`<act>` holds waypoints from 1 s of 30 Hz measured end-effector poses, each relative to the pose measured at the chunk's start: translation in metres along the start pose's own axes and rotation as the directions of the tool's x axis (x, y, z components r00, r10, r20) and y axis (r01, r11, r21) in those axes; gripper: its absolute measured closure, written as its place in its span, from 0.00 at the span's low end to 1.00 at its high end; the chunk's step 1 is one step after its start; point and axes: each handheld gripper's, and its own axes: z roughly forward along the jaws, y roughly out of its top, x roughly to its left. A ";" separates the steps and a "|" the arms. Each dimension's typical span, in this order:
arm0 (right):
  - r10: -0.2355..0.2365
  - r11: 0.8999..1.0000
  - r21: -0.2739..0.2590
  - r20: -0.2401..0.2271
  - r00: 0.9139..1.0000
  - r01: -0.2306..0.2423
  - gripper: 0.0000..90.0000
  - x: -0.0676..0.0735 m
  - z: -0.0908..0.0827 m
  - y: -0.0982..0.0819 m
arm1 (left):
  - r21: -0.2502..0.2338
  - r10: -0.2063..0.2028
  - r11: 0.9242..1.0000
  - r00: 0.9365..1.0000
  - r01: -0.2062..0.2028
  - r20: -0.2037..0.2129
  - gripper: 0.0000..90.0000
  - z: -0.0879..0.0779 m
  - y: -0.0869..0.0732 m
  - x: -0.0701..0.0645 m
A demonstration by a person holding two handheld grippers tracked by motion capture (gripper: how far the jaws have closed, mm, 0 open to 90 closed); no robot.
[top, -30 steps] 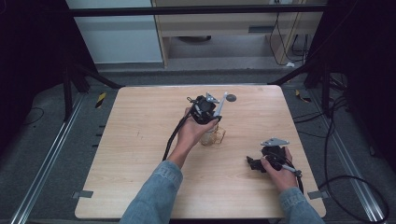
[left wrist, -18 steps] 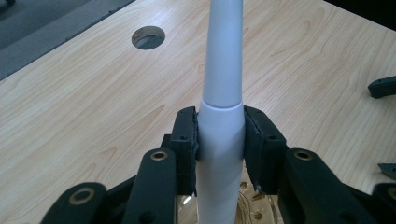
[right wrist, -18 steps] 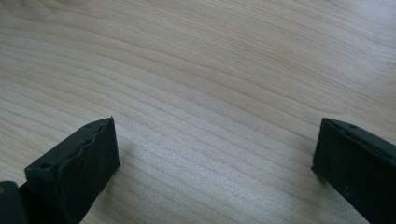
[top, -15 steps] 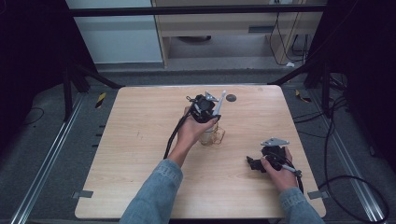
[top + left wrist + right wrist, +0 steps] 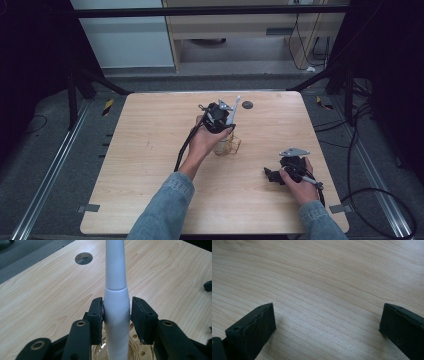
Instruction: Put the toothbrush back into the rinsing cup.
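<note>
A white toothbrush-like handle [image 5: 116, 305] stands upright in a clear glass cup [image 5: 227, 145] near the table's middle. My left gripper [image 5: 117, 312] is around the handle just above the cup's rim. Its jaws have just been opening: the left pad still touches the handle and a thin gap shows at the right pad. In the high view the left gripper [image 5: 225, 122] sits over the cup, held by a hand. My right gripper [image 5: 270, 176] rests low near the table's front right. Its jaws [image 5: 327, 322] stand wide open over bare wood.
A round cable hole [image 5: 247, 105] lies in the wooden table [image 5: 150, 130] just beyond the cup, also seen as the hole [image 5: 83, 258]. Black cables trail from both grippers. Dark floor and metal rails surround the table.
</note>
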 end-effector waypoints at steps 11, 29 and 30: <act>0.000 1.000 0.000 0.000 1.000 0.000 0.00 0.000 0.000 0.000 | -0.040 0.006 0.999 1.000 -0.007 -0.018 0.46 -0.013 -0.001 -0.004; 0.005 1.000 0.000 -0.001 1.000 -0.005 0.00 0.000 0.000 0.000 | -0.075 0.055 0.996 0.998 -0.057 -0.020 0.06 -0.036 -0.002 -0.015; 0.002 1.000 -0.001 0.000 1.000 -0.002 0.00 0.000 0.000 0.000 | -0.076 0.056 0.995 0.998 -0.057 -0.015 0.06 -0.037 -0.002 -0.016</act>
